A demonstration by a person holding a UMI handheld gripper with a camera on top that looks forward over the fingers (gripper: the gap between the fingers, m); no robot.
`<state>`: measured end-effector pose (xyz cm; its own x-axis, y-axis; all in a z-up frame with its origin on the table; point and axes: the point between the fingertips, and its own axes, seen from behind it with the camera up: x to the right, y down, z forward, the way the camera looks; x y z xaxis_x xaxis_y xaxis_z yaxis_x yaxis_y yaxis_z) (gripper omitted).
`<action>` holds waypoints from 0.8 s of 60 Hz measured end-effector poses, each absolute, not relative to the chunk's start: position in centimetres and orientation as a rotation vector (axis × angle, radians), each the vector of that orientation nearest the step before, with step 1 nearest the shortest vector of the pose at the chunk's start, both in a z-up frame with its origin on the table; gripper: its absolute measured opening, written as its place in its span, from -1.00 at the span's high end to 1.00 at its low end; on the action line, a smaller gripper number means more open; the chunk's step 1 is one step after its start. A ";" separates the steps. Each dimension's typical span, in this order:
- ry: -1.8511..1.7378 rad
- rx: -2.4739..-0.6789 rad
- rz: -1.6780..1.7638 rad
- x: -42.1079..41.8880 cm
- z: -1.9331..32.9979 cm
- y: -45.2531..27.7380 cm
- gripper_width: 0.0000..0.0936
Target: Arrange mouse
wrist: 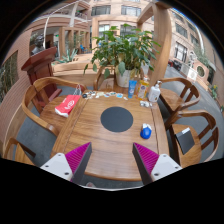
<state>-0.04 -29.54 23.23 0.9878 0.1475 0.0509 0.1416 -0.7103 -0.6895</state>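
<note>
Wooden table [100, 135] fills centre of frame, warm brown top. Wooden chairs with curved armrests around it: one at left [42, 100], one lower left [25, 148], one at right [180, 95], one lower right [195, 135]. Leafy potted plant [122, 48] at far end of table, upper centre. Dark wooden cabinet [40, 65] at upper left. Large windows [115, 12] across the top show multi-storey buildings outside. Daylight, bright. Floor not clearly visible.
</note>
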 end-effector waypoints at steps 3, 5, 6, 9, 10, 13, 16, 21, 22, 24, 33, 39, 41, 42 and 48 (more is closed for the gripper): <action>-0.198 -2.375 0.001 0.4 22.6 -29.7 -0.79; -0.195 -2.380 -0.005 1.0 21.7 -29.6 -0.79; -0.191 -2.383 -0.008 1.1 21.7 -29.8 -0.79; -0.179 -2.392 -0.008 2.6 19.4 -29.4 -0.79; -0.174 -2.395 -0.009 3.0 18.8 -29.3 -0.79; -0.154 -2.400 -0.008 4.3 17.0 -29.1 -0.79; -0.129 -2.407 -0.005 5.8 14.9 -28.7 -0.79; -0.066 -2.410 -0.004 8.8 11.6 -27.6 -0.80; -0.053 -2.409 -0.005 9.4 10.9 -27.2 -0.80; -0.025 -2.405 -0.012 10.7 9.7 -26.5 -0.80; 0.054 -2.312 -0.076 15.8 6.4 -21.3 -0.80; 0.074 -2.267 -0.069 17.2 4.9 -17.3 -0.80; 0.081 -2.257 -0.055 17.4 4.3 -16.0 -0.80; 0.086 -2.256 -0.051 17.5 3.9 -15.5 -0.80; 0.124 -2.264 -0.036 18.2 2.1 -12.1 -0.80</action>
<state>18.24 -12.09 2.10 0.9947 -0.1017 -0.0161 -0.0775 -0.6367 -0.7672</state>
